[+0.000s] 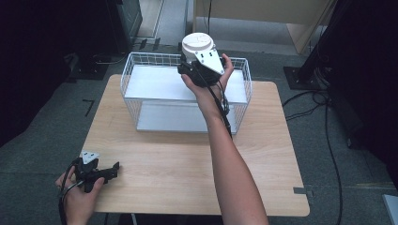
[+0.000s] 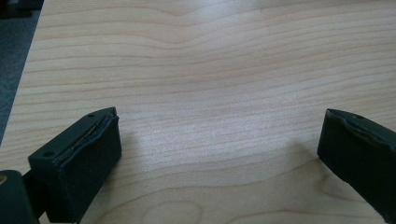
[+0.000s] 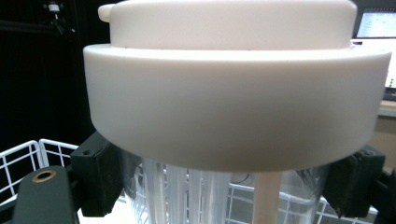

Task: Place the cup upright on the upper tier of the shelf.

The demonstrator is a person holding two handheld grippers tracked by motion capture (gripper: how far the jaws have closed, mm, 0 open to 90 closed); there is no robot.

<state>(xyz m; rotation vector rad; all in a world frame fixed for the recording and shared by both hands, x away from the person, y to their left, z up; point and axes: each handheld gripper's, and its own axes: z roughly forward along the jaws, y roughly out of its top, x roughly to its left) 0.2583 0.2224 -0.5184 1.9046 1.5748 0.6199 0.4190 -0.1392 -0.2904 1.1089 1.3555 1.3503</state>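
The right hand-held gripper (image 1: 202,65) is clamped on a clear ribbed container (image 3: 205,191) just beneath its broad white lid (image 1: 197,43), one black pad on each side of the body. Gripping under the overhang looks deliberate: the lid's rim rests over the pads, so the container should not slip down through them. In the high view the container hangs above the far rim of the white wire basket (image 1: 129,77), near its middle, clear of the wire and not yet set down. The basket stands at the far side of the wooden surface (image 1: 187,159) and has a pale upper shelf (image 1: 150,84) and a lower one (image 1: 169,117) (both look bare). The container is probably bound for the upper shelf, though that is a judgement.

The left hand-held gripper (image 1: 101,172) lies low at the near left corner of the surface, held loosely in the person's left hand (image 1: 77,199), well apart from the basket. Its jaws stand wide apart with nothing between them, just bare wood grain beyond. Parked there, it stays out of the working arm's path.
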